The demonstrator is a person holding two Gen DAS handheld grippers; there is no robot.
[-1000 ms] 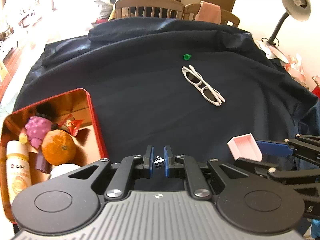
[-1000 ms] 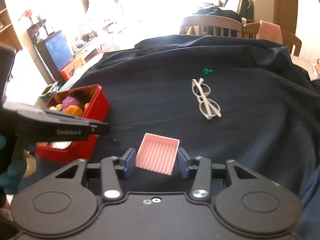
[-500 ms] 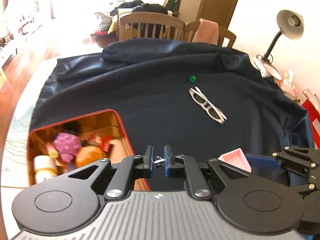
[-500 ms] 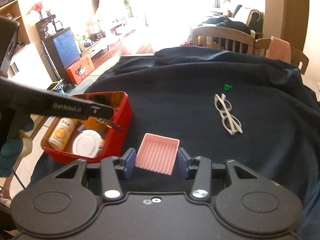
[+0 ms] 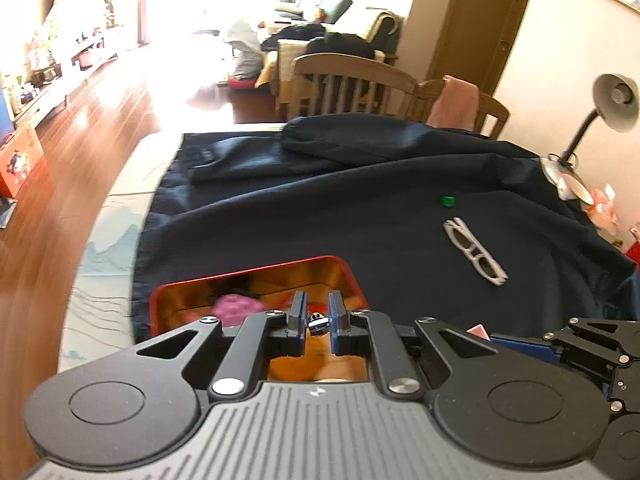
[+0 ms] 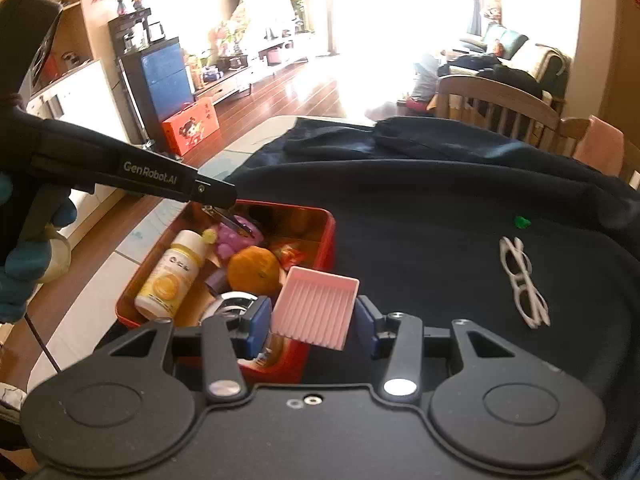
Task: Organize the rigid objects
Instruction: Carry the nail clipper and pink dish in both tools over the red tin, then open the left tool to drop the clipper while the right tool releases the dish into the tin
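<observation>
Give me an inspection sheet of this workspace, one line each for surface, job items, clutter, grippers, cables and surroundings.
Surface: dark blue cloth draped over the table, wrinkled, bunched at the far edge.
Job's things: red tin holding a white bottle, an orange, a purple toy and more; white glasses and a small green piece lie on the cloth.
Clutter: nothing seen.
Grippers: left gripper shut on a small metal clip above the tin; right gripper shut on a pink tray at the tin's near corner.
Cables: thin dark cord below the left hand.
Surroundings: wooden chairs, desk lamp, wood floor.
</observation>
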